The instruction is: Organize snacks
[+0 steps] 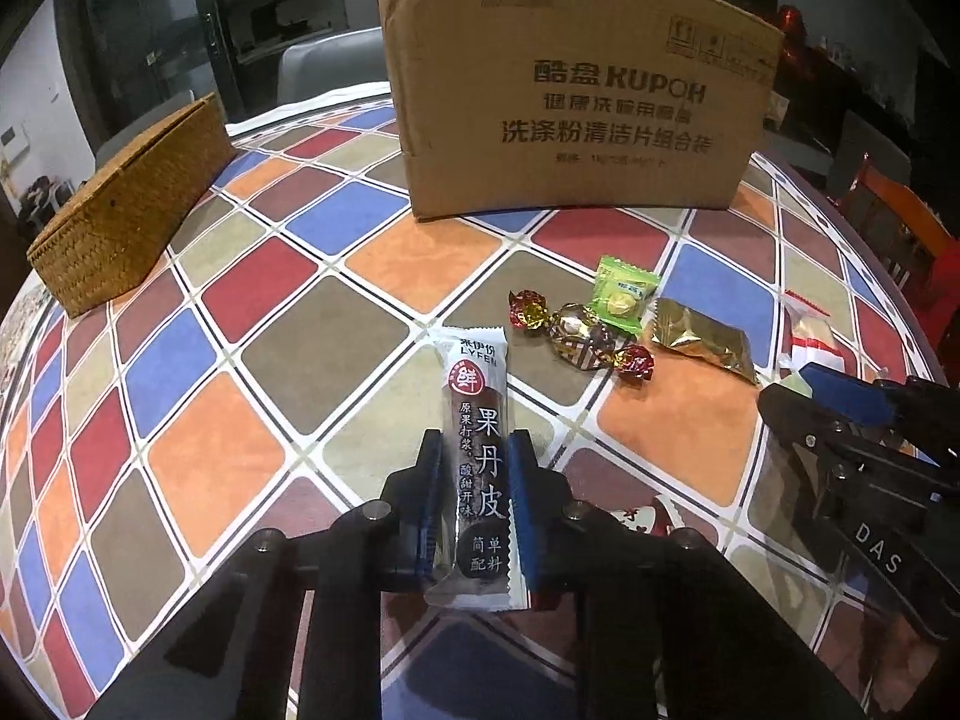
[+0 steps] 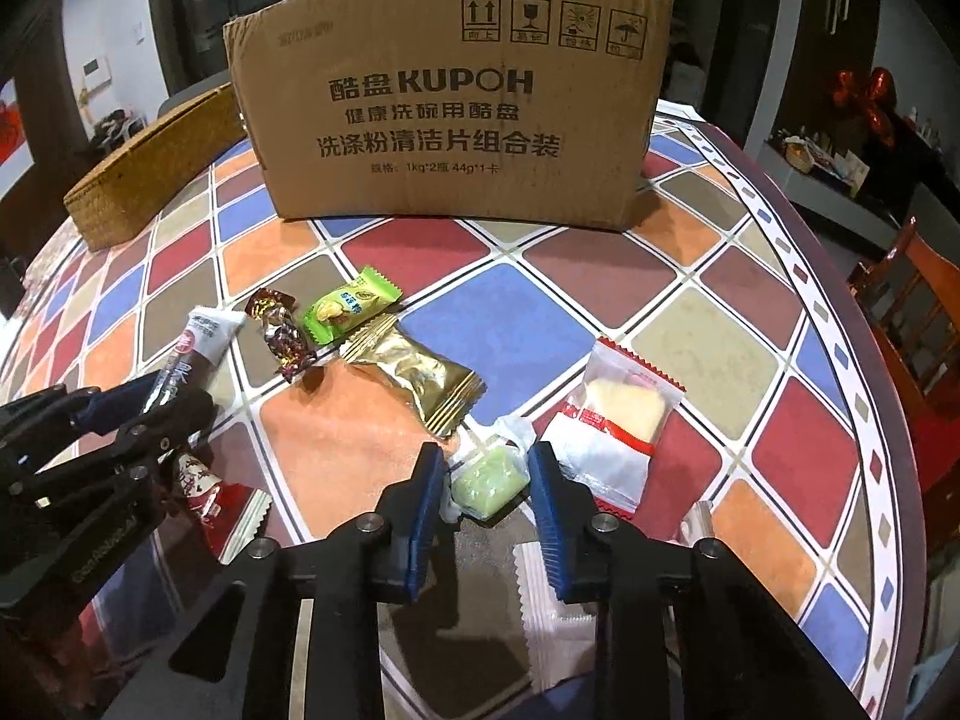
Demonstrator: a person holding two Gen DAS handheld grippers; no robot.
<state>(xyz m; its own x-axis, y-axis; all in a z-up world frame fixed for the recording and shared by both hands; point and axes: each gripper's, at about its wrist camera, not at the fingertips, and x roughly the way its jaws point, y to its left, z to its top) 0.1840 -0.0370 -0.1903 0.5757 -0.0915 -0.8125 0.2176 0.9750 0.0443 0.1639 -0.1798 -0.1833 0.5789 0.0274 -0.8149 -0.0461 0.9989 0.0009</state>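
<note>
My left gripper point(image 1: 476, 441) is shut on a long dark fruit-leather bar point(image 1: 474, 372) with white ends, which lies lengthwise between the blue pads on the checked tablecloth. In the right wrist view the same gripper point(image 2: 174, 396) and bar point(image 2: 204, 342) show at the left edge. My right gripper point(image 2: 486, 459) is shut on a small pale green candy point(image 2: 489, 480) in a clear wrapper, with both pads against its sides. It also appears at the right of the left wrist view point(image 1: 798, 396). The cardboard box point(image 2: 450, 108) stands upright at the back, its inside hidden.
Loose snacks lie between the grippers: a green packet point(image 2: 348, 312), a gold packet point(image 2: 414, 378), foil-twisted candies point(image 2: 282, 330) and a white-and-red cake packet point(image 2: 612, 420). A woven basket point(image 1: 120, 210) sits back left. A wooden chair point(image 2: 912, 312) stands beyond the table's right edge.
</note>
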